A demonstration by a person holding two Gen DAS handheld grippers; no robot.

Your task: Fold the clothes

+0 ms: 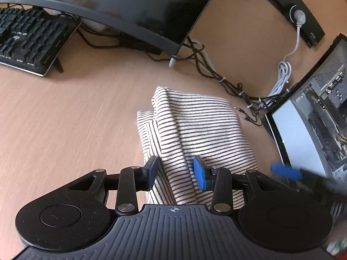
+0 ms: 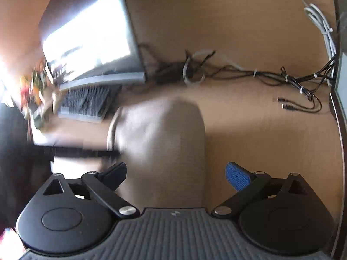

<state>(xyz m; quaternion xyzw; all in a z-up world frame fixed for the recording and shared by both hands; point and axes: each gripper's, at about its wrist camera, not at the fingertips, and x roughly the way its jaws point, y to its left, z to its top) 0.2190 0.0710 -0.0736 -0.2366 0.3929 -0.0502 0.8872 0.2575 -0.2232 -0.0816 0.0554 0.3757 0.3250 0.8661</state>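
Note:
A cream garment with thin dark stripes (image 1: pixel 201 121) lies folded into a narrow stack on the wooden desk (image 1: pixel 65 119). My left gripper (image 1: pixel 176 172) is at the stack's near end, its blue pads pinching a raised fold of the cloth. In the right wrist view the same garment (image 2: pixel 169 134) is a blurred pale shape. Above its near part hovers my right gripper (image 2: pixel 175 173), jaws spread wide, with nothing clamped. Its blurred blue fingertip (image 1: pixel 286 171) shows at the right of the left wrist view.
A black keyboard (image 1: pixel 28 39) stands at the far left under a dark monitor (image 1: pixel 130 6). Bundled black cables (image 1: pixel 227 80) and a coiled white cable (image 1: pixel 282 75) run behind the garment. An open computer case (image 1: pixel 321 119) stands close on the right.

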